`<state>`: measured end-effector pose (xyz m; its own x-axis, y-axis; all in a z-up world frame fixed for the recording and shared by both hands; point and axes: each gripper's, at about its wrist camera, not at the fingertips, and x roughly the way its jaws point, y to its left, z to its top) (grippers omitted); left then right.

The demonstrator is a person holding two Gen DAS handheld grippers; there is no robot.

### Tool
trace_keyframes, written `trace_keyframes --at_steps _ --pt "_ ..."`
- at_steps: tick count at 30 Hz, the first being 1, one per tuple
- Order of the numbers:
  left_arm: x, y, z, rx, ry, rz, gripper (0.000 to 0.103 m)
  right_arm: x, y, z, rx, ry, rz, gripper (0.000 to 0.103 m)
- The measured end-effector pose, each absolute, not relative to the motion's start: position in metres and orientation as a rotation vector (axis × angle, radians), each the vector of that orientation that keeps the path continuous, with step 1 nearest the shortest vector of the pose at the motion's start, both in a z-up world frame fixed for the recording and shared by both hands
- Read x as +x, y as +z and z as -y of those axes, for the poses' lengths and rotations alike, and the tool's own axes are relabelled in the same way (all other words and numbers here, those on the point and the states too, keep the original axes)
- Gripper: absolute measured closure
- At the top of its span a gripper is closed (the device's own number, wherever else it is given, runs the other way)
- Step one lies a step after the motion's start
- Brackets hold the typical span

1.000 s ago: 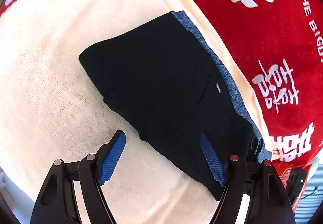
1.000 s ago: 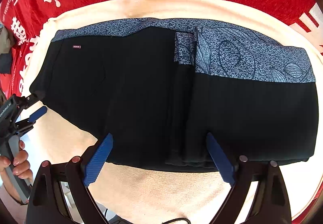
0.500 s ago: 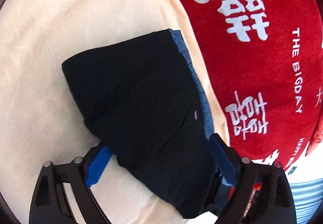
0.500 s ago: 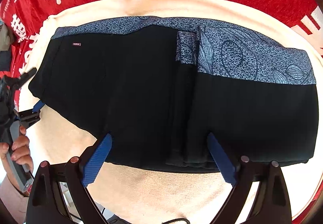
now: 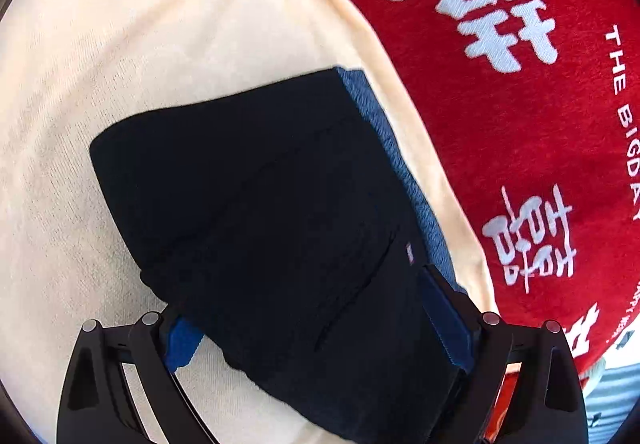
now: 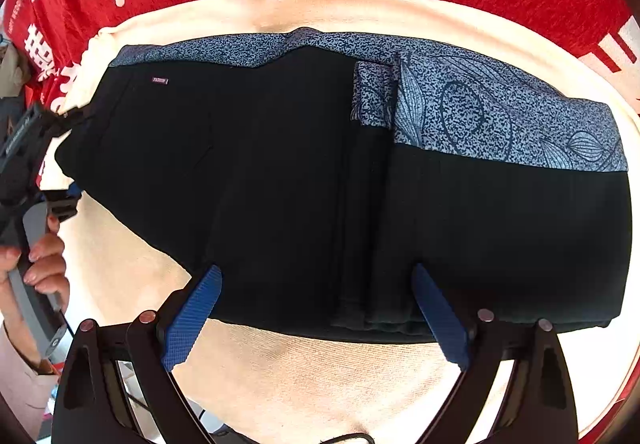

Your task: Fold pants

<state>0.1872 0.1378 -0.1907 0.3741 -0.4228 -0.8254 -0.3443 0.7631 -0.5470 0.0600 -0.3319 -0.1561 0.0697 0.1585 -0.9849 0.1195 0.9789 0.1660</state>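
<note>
Left wrist view: the left hand-held gripper (image 5: 320,328) has just been opening and now stands wide, its blue pads on either side of the near end of the folded black pants (image 5: 256,211), one pad half tucked under the left edge, the other beside the right edge; whether either pad touches the fabric cannot be told. The pants run away ahead of the fingers on a cream cloth (image 5: 132,43), their blue patterned waistband (image 5: 400,159) along the right side, and a red cloth with white characters (image 5: 520,103) lies beyond to the right. In the right wrist view, a hand (image 6: 40,264) at far left holds the other tool at the pants' left end. The right hand-held gripper (image 6: 316,316) hangs open above the pants' near edge, with the folded layers between its pads and nothing gripped.
</note>
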Motion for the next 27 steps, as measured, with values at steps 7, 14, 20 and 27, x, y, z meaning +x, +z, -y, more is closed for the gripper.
trace_keyframes --at_steps 7,14,20,27 --pt "0.191 -0.172 -0.11 -0.399 0.068 -1.23 0.064 0.063 -0.133 0.337 0.264 0.028 -1.497 0.01" --pt "0.164 -0.139 -0.034 0.215 -0.043 -1.027 0.068 0.111 -0.091 0.332 0.444 0.195 -1.473 0.01" --pt "0.154 -0.141 -0.013 0.386 -0.076 -0.964 0.068 0.199 -0.072 0.256 0.457 0.479 -1.518 0.009" --pt "0.151 -0.145 -0.011 0.422 -0.076 -0.958 0.068 0.245 -0.087 0.129 0.158 0.699 -1.676 0.009"
